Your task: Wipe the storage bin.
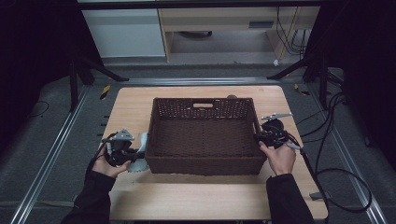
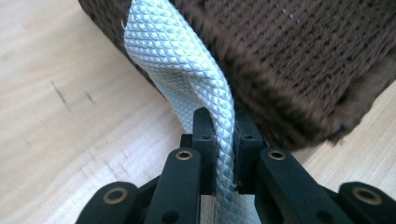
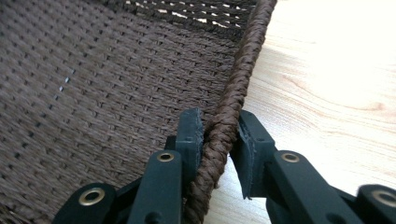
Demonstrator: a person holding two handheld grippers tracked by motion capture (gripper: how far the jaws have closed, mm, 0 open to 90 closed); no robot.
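From the high view we see a brown woven basket (image 1: pixel 204 135) at the centre of a pale wooden table (image 1: pixel 196 200). The left gripper (image 1: pixel 127 151) sits at the basket's nine o'clock side, just beside the near left corner, with a silvery packet (image 1: pixel 141 151) in its jaws. The right gripper (image 1: pixel 261 137) is at the basket's three o'clock side, against the rim, with the person's hand (image 1: pixel 280 157) behind it.

In the left gripper view we look along the left gripper (image 2: pixel 225 133), whose jaws are drawn in narrow and pinch the silvery packet (image 2: pixel 180 60), a foil with a diamond-embossed surface. The packet rises toward twelve o'clock and lies against the basket's outer wall (image 2: pixel 299 56); the table (image 2: pixel 60 116) shows at nine o'clock.

In the right gripper view we find the right gripper (image 3: pixel 220 133) astride the basket's braided rim (image 3: pixel 236 88). The inner jaw touches the rim; the outer jaw stands slightly off it, so the jaws are fairly narrow but not clamped. The basket's inside (image 3: pixel 93 84) spreads toward ten o'clock, the table (image 3: pixel 327 84) toward two o'clock.
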